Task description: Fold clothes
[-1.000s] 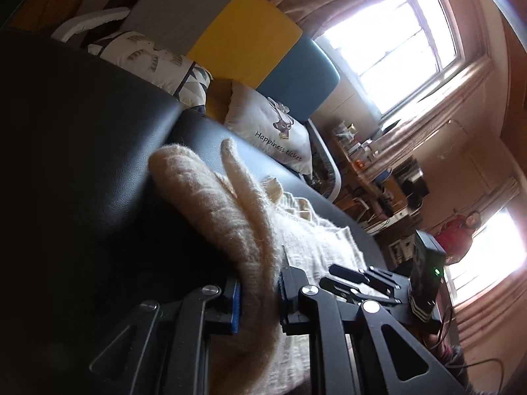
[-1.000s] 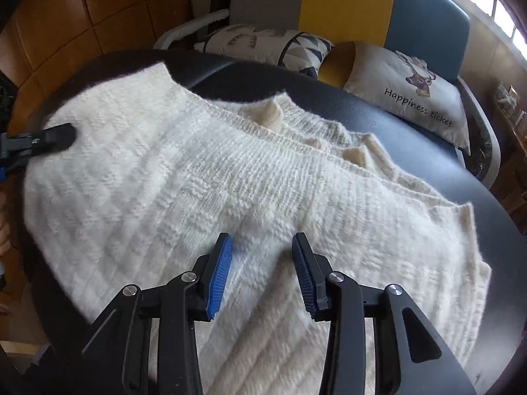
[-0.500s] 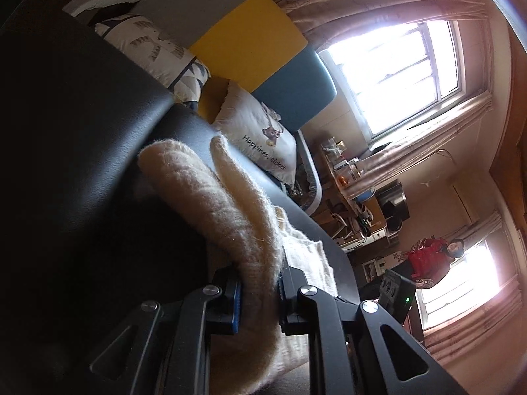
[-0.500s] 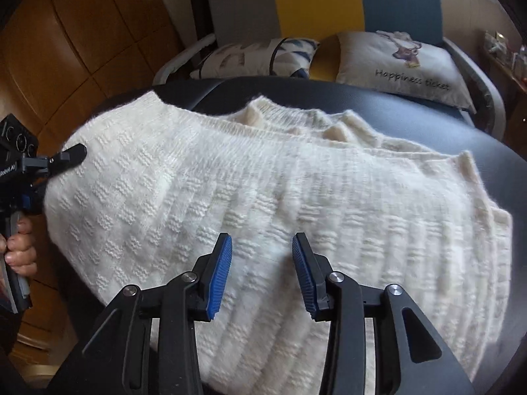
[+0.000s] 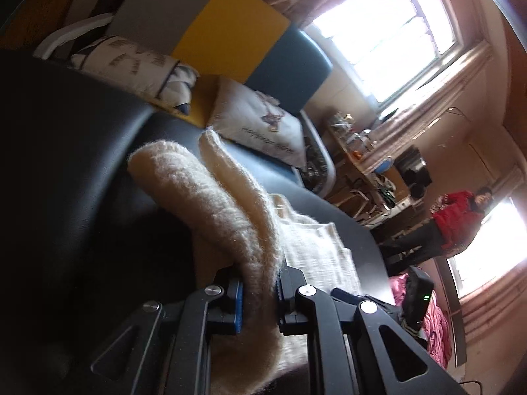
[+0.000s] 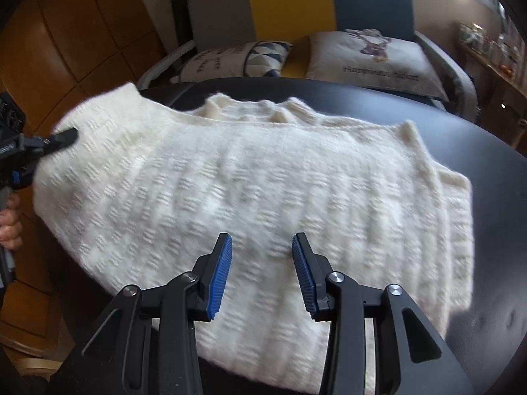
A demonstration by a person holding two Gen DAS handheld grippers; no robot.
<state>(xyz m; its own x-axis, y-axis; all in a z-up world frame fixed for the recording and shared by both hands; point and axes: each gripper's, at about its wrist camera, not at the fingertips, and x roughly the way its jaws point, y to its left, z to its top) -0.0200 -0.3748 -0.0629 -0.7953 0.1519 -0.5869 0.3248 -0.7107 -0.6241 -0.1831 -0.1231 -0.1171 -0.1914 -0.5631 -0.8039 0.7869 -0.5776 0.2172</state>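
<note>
A cream knitted sweater [image 6: 263, 171] lies spread across the black padded table [image 6: 477, 151]. Its left edge is lifted off the surface. In the left wrist view a thick fold of the sweater [image 5: 210, 197] runs between the blue pads of my left gripper [image 5: 260, 283], whose jaws are closing and pinch the fabric. The same left gripper [image 6: 62, 136] shows at the sweater's left edge in the right wrist view, with a hand [image 6: 10, 227] below it. My right gripper [image 6: 262, 256] hovers open over the sweater's near middle with nothing between its pads.
Behind the table stands a grey, yellow and blue seat [image 6: 290, 3] with two printed cushions [image 6: 372, 56]. Wooden panelling [image 6: 66, 33] fills the left. A person in a red top [image 5: 457, 217] stands far right near a cluttered shelf [image 5: 355, 138].
The left gripper has lifted the pinched sweater edge and shifted with it. The right gripper has slid across above the sweater and rolled, its jaws keeping the same gap.
</note>
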